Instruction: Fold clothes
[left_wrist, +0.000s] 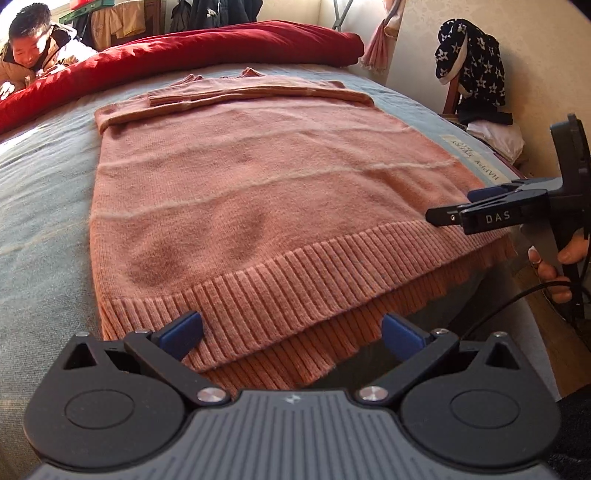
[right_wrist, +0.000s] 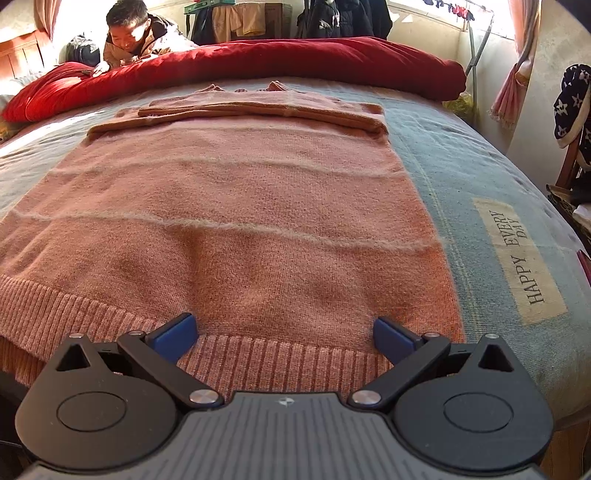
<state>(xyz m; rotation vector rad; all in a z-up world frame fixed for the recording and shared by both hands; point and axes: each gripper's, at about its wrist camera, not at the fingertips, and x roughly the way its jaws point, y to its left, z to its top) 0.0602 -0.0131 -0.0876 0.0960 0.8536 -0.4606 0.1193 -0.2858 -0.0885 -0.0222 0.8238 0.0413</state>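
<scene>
Both tongs, left (left_wrist: 291, 334) & right (right_wrist: 284, 332), gape at sweater (right_wrist: 236, 229) hem, probably not touching.

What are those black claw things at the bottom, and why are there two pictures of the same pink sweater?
Each claw is a two-finger gripper a person holds, one per hand, and each carries its own camera. One picture looks out from the left gripper, the other from the right gripper. Both are open and holding nothing. In the left picture you also see the right gripper from the side, with the person's hand on its handle. A pink sweater lies flat on the bed, sleeves folded across the top. Both grippers sit at its ribbed hem.
</scene>
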